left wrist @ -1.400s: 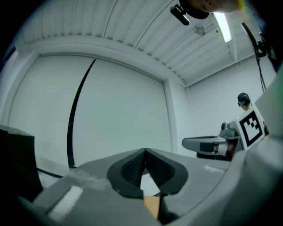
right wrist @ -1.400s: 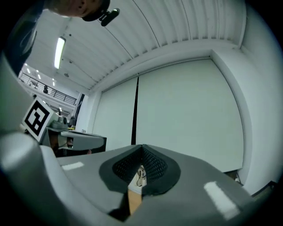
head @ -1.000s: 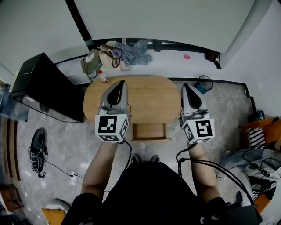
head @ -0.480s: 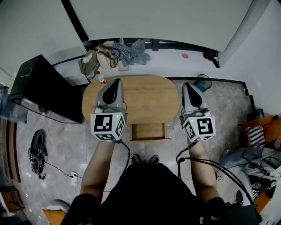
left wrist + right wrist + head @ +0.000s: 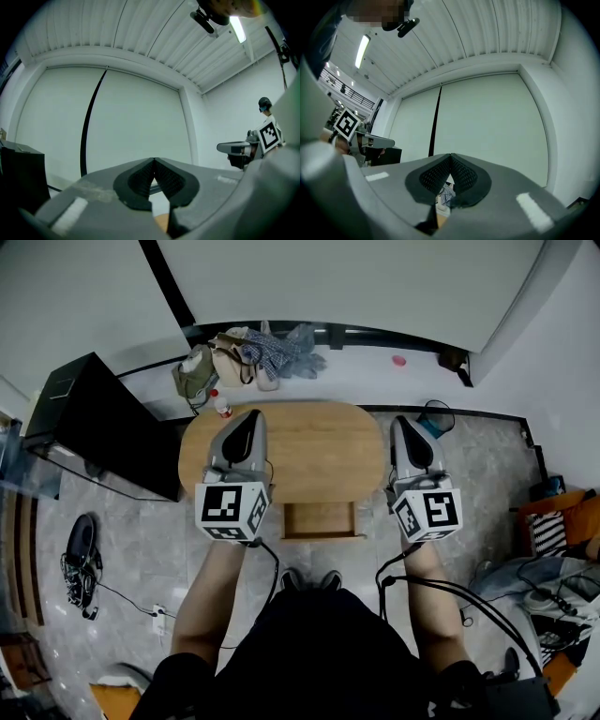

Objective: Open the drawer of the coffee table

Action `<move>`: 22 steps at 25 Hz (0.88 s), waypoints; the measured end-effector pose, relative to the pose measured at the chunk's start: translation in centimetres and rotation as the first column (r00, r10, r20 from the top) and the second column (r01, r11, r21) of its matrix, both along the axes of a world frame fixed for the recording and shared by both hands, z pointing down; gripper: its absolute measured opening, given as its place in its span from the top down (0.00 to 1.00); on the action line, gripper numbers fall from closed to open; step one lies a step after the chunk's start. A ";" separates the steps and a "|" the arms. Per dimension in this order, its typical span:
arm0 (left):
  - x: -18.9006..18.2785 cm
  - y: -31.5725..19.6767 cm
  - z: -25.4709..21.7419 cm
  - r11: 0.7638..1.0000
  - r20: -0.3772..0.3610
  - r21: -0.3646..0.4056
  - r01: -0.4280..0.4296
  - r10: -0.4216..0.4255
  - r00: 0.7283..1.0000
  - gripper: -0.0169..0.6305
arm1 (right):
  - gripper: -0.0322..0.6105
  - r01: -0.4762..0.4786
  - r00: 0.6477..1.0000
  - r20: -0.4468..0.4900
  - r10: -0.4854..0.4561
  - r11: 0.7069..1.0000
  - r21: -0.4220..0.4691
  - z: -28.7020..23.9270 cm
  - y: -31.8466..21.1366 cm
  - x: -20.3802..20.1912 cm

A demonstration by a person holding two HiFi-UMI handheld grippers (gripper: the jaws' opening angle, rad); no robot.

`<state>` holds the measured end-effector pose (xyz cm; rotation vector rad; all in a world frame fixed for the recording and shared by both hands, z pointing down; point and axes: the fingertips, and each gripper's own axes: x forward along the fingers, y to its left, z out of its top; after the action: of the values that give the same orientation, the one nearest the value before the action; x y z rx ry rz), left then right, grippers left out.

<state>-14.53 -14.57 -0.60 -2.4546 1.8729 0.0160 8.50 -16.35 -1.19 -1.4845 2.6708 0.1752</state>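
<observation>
Plainly left gripper (image 5: 153,161) and right gripper (image 5: 450,155) are both closed, apparently empty

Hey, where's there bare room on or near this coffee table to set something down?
The coffee table's wooden top is bare between the left tool and right tool; the open drawer looks empty too. Crowded: bags and clothes heaped beyond its far edge.
</observation>
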 end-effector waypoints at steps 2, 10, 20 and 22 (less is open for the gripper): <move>-0.2 0.2 0.0 1.000 -0.008 -0.001 0.002 -0.002 1.000 0.97 | 0.95 0.000 1.000 -0.002 0.000 1.000 0.004 -0.1 0.3 -0.1; -0.7 1.3 0.4 1.000 -0.030 -0.015 -0.003 0.003 1.000 0.97 | 0.95 -0.008 1.000 -0.005 0.008 1.000 -0.002 0.0 1.6 -0.4; -1.0 2.5 0.6 1.000 -0.042 -0.017 -0.012 0.012 0.999 0.97 | 0.95 -0.015 1.000 -0.008 0.015 1.000 0.000 0.1 2.9 -0.6; -1.1 2.7 0.7 1.000 -0.040 -0.014 -0.014 0.013 0.999 0.97 | 0.95 -0.017 1.000 -0.008 0.017 1.000 0.000 0.3 3.2 -0.8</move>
<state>-15.60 -11.87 0.11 -2.4951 1.8786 0.0528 7.73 -13.19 -0.94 -1.5095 2.6652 0.1823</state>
